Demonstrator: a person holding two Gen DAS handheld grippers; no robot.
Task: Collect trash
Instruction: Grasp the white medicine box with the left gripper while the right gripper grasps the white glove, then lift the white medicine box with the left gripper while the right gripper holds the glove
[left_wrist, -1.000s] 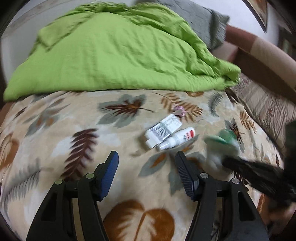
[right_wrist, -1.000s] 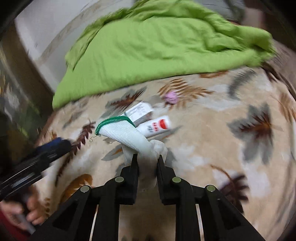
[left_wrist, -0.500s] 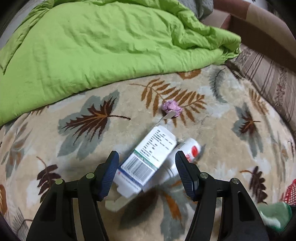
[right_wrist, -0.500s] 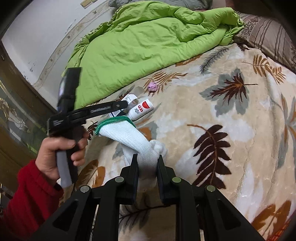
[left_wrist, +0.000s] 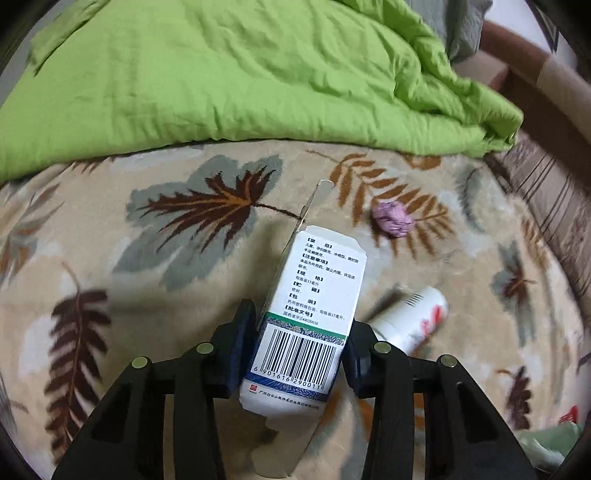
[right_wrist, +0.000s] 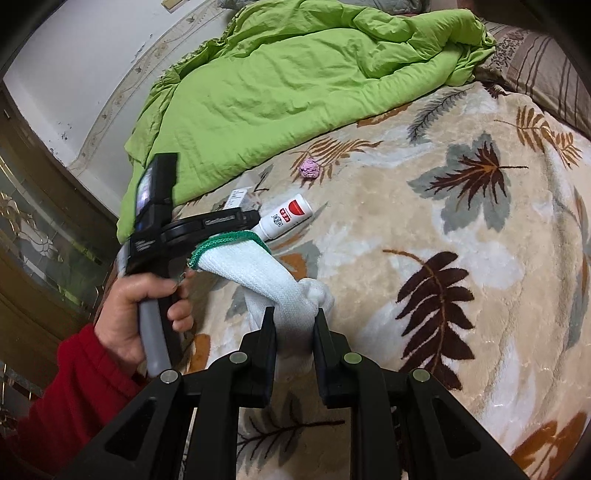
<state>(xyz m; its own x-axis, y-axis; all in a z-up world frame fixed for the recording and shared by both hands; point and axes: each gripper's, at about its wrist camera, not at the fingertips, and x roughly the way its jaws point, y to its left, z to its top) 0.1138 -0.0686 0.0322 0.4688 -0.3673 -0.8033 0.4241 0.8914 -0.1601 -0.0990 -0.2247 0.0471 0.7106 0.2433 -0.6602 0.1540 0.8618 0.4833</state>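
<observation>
Left tool jaws just closed onto the box on the bed, its long axis running forward between them. Bottle just right. Right tool narrow, clamping white glove.

Each gripper is built as a black frame with triangular cut-outs. On the left gripper, four round silver-green fasteners are set along the upper face of the frame, and dark blue pads are fitted to the two fingers. The right gripper carries four matching fasteners and plain black fingers. Seen from the right wrist view, the left unit is fitted with a grey handle, a black body with small white lettering, and an upright black module with a glossy face. A red knitted sleeve is worn above the hand.
</observation>
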